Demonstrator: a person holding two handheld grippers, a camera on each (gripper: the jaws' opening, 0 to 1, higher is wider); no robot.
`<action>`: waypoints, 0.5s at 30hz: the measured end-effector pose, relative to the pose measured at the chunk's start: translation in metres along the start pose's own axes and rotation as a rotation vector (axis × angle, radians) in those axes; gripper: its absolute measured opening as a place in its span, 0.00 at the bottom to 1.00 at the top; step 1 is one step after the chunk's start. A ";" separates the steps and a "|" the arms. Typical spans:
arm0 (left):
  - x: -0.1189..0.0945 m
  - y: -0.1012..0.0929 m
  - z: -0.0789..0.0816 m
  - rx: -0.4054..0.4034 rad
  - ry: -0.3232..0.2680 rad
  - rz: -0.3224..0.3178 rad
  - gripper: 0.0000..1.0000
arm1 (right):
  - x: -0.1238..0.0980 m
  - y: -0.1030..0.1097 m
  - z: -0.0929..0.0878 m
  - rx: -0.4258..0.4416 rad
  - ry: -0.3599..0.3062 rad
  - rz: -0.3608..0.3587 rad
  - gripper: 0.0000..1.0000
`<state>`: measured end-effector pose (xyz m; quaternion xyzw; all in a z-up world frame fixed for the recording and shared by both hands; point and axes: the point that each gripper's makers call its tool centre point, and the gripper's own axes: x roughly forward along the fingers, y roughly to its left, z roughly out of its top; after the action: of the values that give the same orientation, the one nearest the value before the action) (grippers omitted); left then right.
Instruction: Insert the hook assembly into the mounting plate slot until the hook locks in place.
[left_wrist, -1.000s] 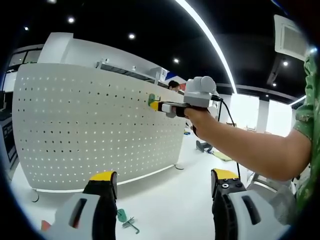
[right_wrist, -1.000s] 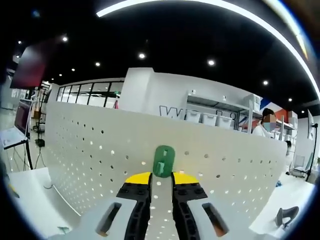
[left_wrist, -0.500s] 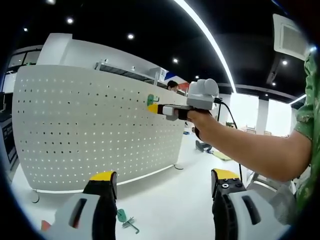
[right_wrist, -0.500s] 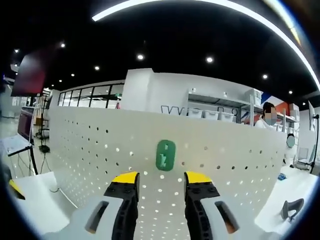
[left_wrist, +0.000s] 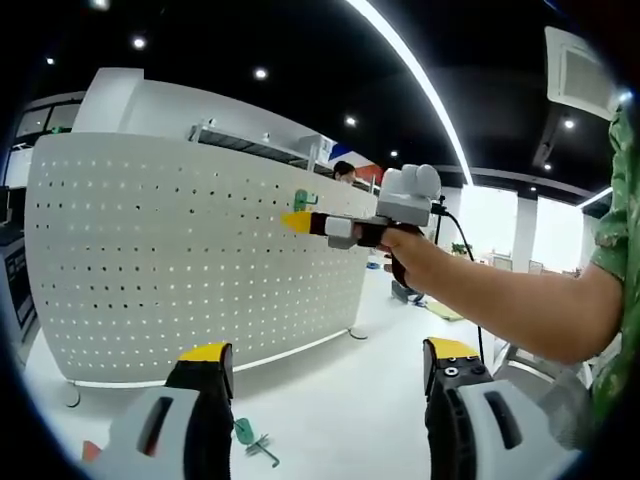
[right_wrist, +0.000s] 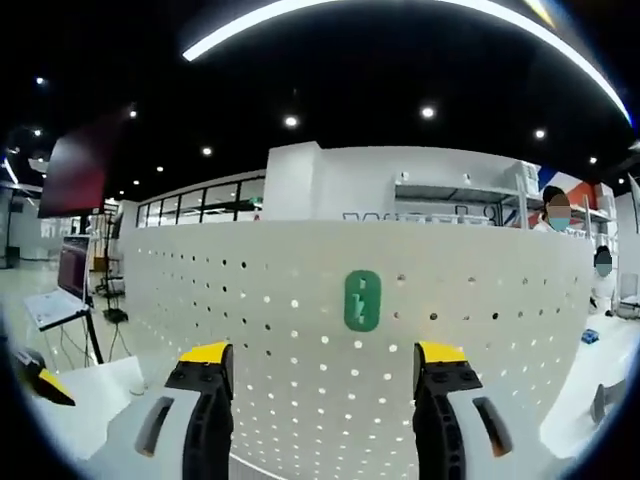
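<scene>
Green hook (right_wrist: 362, 300) sits on the white pegboard (right_wrist: 300, 400), upper area, apart from both grippers. Right gripper (right_wrist: 320, 365) faces it w/ fingers spread, holding nothing. Left gripper (left_wrist: 325, 362) hangs over the desk (left_wrist: 330, 410), fingers also apart, empty. Insertion looks done; next: check the lock, keep hook and board in frame.

Green parts (left_wrist: 250, 438) on white table (left_wrist: 330, 420).
</scene>
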<state>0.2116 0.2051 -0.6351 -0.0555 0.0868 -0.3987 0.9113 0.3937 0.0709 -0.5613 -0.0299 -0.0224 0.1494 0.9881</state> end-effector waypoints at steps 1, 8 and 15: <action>0.000 0.000 0.000 0.000 -0.001 0.000 0.80 | 0.000 0.001 -0.002 0.003 0.009 0.004 0.77; -0.002 0.000 0.000 0.003 0.000 0.007 0.80 | -0.006 0.007 -0.006 0.050 0.008 0.040 0.88; -0.003 -0.001 0.003 0.009 -0.005 0.008 0.81 | -0.015 0.012 -0.011 0.068 0.018 0.058 0.90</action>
<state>0.2096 0.2068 -0.6321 -0.0522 0.0829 -0.3954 0.9133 0.3765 0.0769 -0.5732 0.0019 -0.0074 0.1783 0.9840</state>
